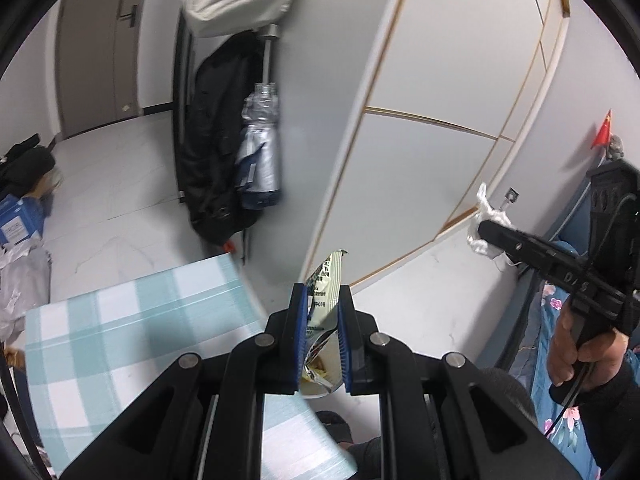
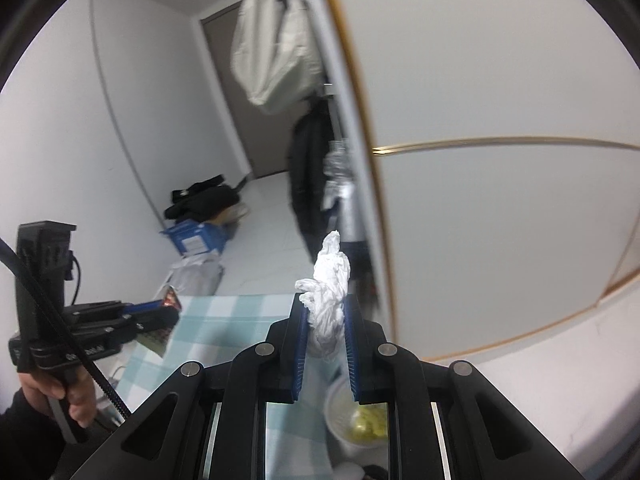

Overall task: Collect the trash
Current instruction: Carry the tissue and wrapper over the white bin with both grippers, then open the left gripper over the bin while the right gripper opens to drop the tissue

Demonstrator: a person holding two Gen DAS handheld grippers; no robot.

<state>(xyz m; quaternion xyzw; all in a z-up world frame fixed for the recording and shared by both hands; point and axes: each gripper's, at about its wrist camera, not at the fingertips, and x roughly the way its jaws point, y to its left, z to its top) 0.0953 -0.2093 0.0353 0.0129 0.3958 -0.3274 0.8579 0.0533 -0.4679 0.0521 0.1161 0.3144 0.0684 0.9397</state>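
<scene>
My left gripper is shut on a crumpled pale snack wrapper with dark print, held in the air above the corner of a table with a teal checked cloth. In the right wrist view my right gripper is shut on a wad of white tissue that sticks up past its fingertips. The right gripper also shows at the right of the left wrist view, tissue in its tips. The left gripper appears at the lower left of the right wrist view, wrapper in its tips.
A white cup with yellowish contents stands on the checked cloth below my right gripper. A white wardrobe rises close ahead. Dark coats and a bag of bottles hang beside it. Boxes and bags lie on the floor at left.
</scene>
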